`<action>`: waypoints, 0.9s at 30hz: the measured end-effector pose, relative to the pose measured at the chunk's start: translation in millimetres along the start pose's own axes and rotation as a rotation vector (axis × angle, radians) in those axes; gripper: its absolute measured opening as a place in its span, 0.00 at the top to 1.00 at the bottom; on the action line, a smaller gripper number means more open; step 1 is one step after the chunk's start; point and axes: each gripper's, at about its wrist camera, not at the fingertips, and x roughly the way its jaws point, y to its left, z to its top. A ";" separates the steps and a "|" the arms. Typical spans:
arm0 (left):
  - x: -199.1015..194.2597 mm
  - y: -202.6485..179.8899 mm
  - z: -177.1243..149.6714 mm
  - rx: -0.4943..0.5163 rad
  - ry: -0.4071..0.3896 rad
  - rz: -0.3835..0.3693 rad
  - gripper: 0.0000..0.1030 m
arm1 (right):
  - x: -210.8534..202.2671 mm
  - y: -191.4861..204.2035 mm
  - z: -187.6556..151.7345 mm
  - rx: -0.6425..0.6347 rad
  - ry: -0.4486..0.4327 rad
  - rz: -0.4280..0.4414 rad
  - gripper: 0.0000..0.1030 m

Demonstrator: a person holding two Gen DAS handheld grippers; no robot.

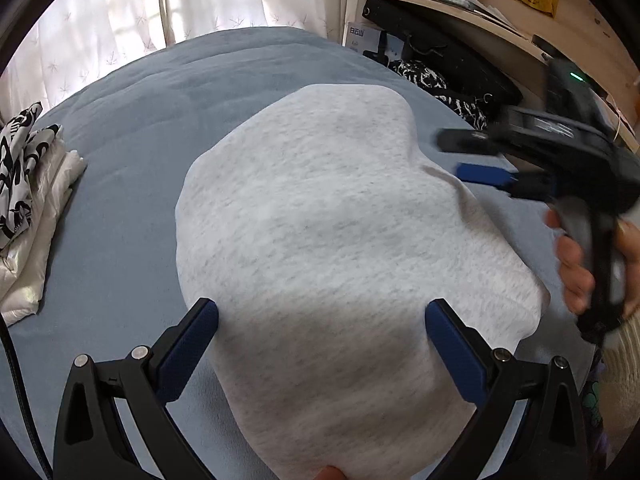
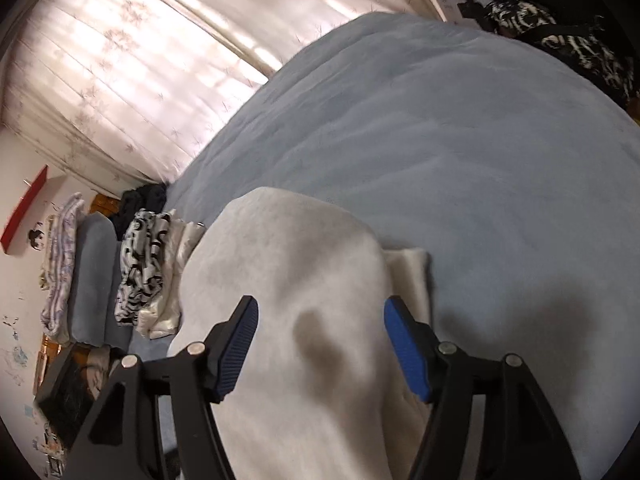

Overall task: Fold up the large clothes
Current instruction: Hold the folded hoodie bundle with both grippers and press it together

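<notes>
A light grey garment (image 1: 328,232) lies folded into a compact block on the blue bed cover (image 1: 160,112). My left gripper (image 1: 322,312) is open, its fingers wide apart above the garment's near end, holding nothing. My right gripper (image 1: 468,156) shows at the right of the left wrist view, blurred, open and just above the garment's right edge. In the right wrist view the garment (image 2: 304,312) lies between and below the open right gripper (image 2: 320,312), with a folded edge (image 2: 412,276) sticking out at its right side.
A stack of folded clothes, white with a black-and-white patterned piece on top (image 1: 28,208), lies at the bed's left edge; it also shows in the right wrist view (image 2: 148,272). Curtains (image 1: 160,4) hang behind the bed. Shelves and dark bags (image 1: 448,60) stand at the right.
</notes>
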 end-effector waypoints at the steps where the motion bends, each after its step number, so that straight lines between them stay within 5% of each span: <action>1: -0.1 0.3 -0.3 0.003 0.002 0.002 0.00 | 7.4 0.8 3.2 0.003 0.011 -0.005 0.36; 17: 25.7 13.5 11.5 -0.049 0.033 0.000 0.00 | 64.7 -4.2 -4.3 -0.056 0.067 -0.218 0.37; 27: 27.1 6.1 10.5 -0.017 0.001 0.033 0.00 | 71.5 -13.4 -8.8 -0.045 0.054 -0.211 0.37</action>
